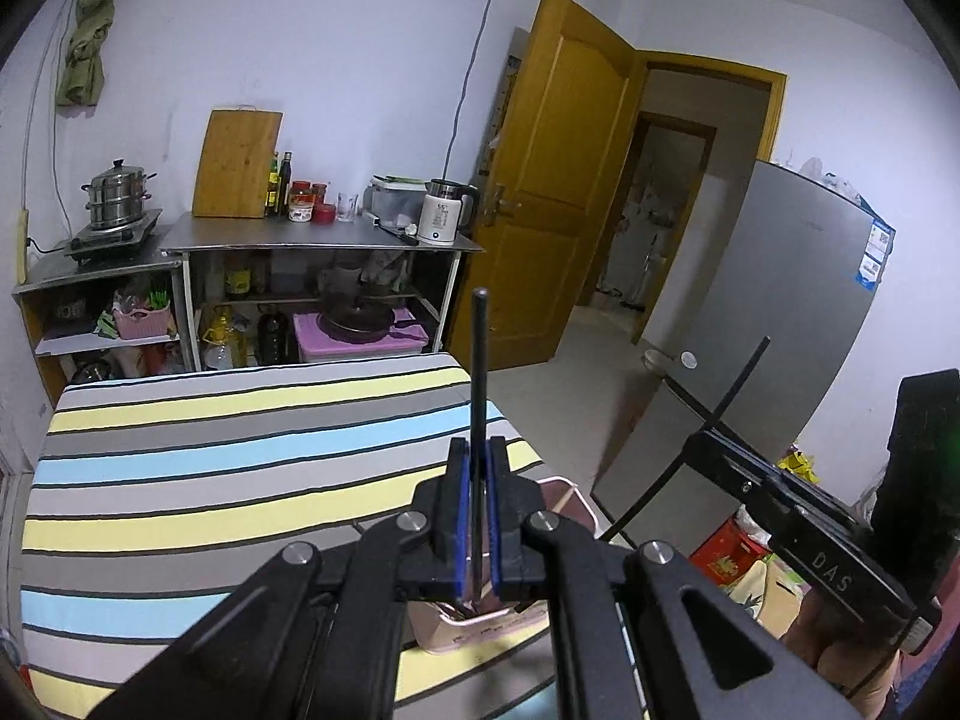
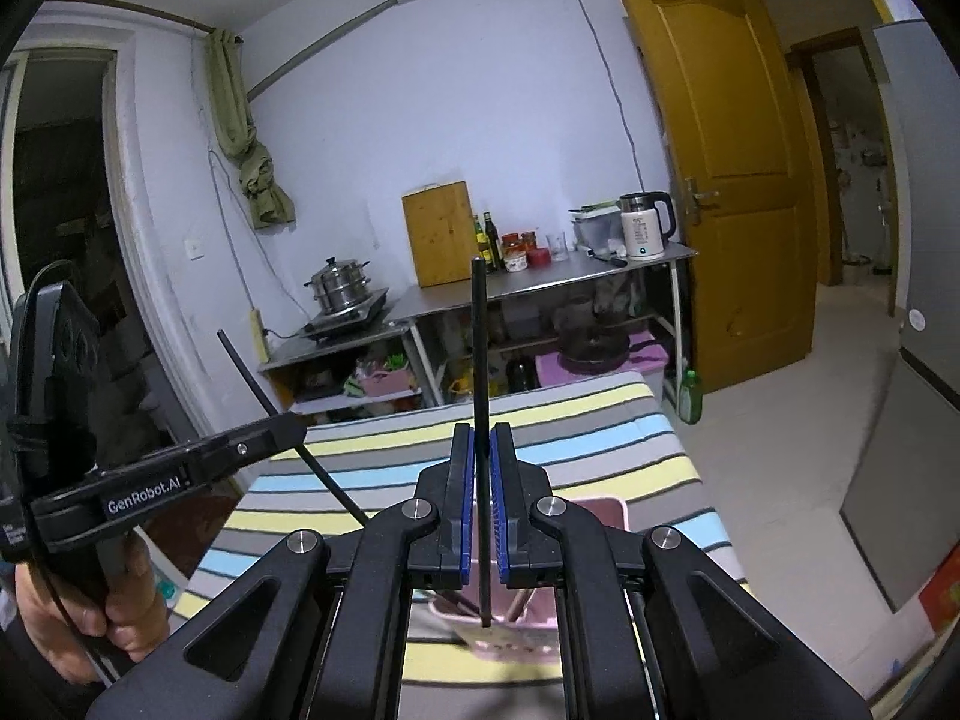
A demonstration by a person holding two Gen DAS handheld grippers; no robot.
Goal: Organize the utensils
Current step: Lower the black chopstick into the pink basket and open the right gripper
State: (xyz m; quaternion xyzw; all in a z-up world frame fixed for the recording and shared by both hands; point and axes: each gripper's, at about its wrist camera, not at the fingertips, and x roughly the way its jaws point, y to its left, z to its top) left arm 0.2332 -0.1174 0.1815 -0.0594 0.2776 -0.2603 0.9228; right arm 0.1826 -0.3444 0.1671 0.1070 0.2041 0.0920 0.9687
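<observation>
Left wrist view takes in the striped bed (image 1: pixel 240 480) first, the big surface under everything, with the pink holder (image 1: pixel 570 495) sitting on it at its near corner. Above that holder the left gripper (image 1: pixel 479 468) has its fingers pinched tight on one black chopstick (image 1: pixel 478 372), standing upright. The right gripper (image 2: pixel 482 456), beside it, is likewise clamped on a second chopstick (image 2: pixel 480 396), tip just over the holder's mouth, where other utensils (image 2: pixel 522 600) lean. The job now looks like dropping both in: keep each stick vertical, centre the tips inside the rim, lower before loosening, and mind the two sticks don't cross.
</observation>
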